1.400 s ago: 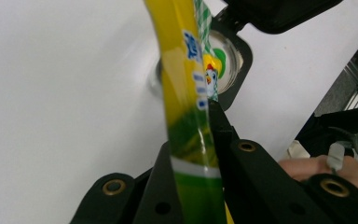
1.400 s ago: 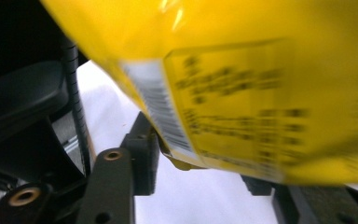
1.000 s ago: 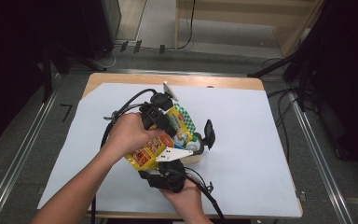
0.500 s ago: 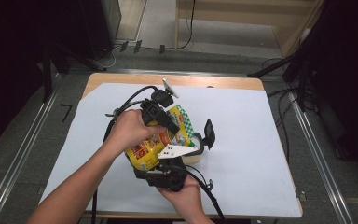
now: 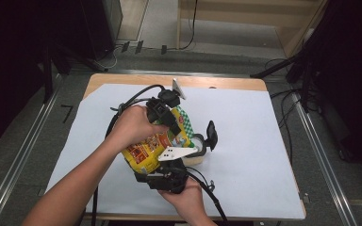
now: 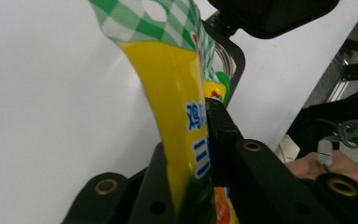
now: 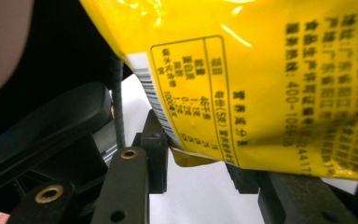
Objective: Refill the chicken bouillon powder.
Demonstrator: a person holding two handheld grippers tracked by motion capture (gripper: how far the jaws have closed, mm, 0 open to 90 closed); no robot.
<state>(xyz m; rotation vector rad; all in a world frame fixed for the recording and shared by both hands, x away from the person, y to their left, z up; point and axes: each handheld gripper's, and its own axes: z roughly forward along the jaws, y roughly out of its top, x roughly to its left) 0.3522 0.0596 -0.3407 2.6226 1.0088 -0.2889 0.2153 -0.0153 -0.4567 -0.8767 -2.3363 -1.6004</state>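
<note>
Left tongs (image 6: 205, 140): clamped on yellow plastic snack bag (image 6: 177, 93), green-checked top.
Right tongs (image 7: 196, 163): gripping bag's lower corner.
Tabletop (image 5: 264, 141): white-covered.

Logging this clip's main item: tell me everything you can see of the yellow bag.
The yellow bag is a glossy plastic pouch with a green-and-white checked top end, red and orange front graphics, and a back printed with dark text, a table and a barcode. It is held off the white sheet, lying tilted between both hands. The left gripper is shut on its thin upper part; the right gripper has its jaws at either side of the bottom edge. The film looks creased and soft.
</note>
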